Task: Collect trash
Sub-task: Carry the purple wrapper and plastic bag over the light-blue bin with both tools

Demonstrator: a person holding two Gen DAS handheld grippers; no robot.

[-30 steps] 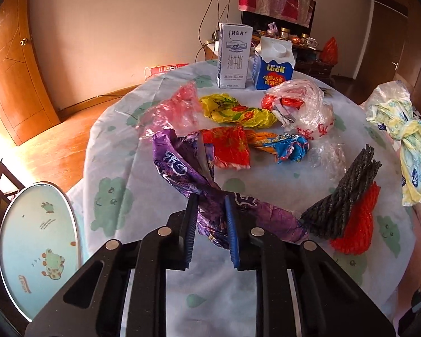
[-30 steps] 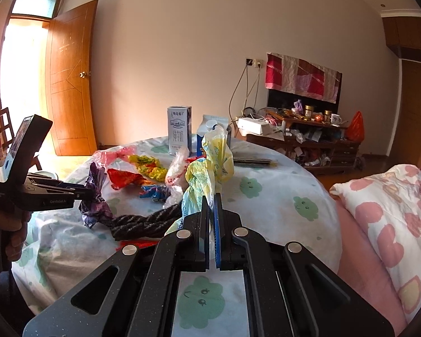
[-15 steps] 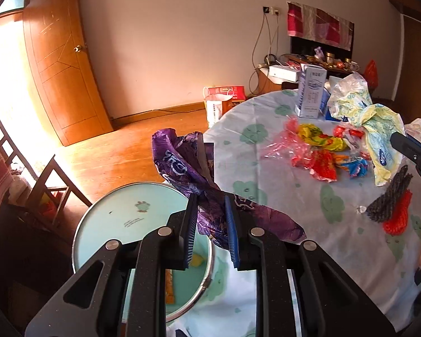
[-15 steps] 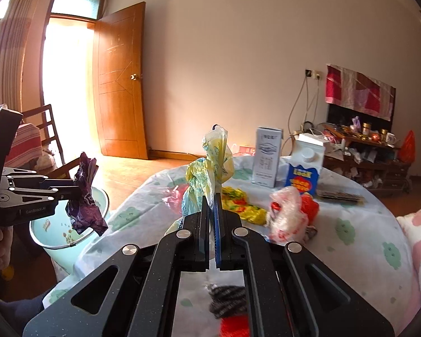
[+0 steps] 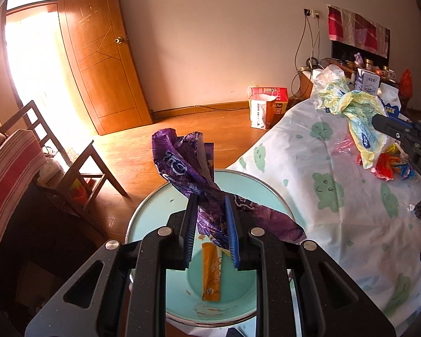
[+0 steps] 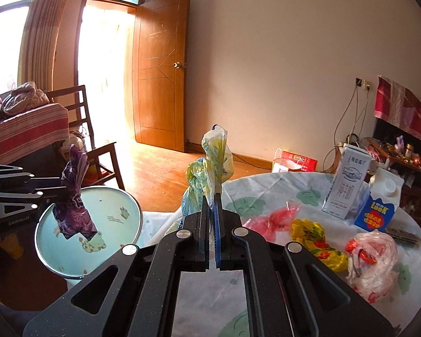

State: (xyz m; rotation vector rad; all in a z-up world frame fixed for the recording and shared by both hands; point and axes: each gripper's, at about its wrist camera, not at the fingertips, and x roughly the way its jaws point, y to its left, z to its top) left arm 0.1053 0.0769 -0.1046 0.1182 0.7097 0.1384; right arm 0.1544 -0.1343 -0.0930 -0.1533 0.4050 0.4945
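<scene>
- Left tool: clamped on a crumpled purple wrapper, held over the pale-green bin at lower centre of the left wrist view. An orange sachet is already seen lying in the bin.
- Right tool: jaws pressed fully together on a yellow-green plastic bag, which stands up above the pads at frame centre. It is held above the tabletop edge — not yet over the bin, which sits at lower left of that view.
- Risk, judged: the wrapper's loose tail hangs to the right, near the bin rim & the tablecloth edge. If released with the tool off-centre, it could catch the rim or slide to the floor.
- Risk, judged: crinkly film may cling to the pads after release — a small shake could be needed.
- Risk, judged: both tools are headed for one bin, so a clash is possible if the right is brought in too soon.
- Room: open wood floor behind the bin; a chair stands near its left side, the tabletop edge just beside its right. Approach from above looks clearest.
- Still left on the tabletop: red, yellow & pink wrappers, 2 cartons.
</scene>
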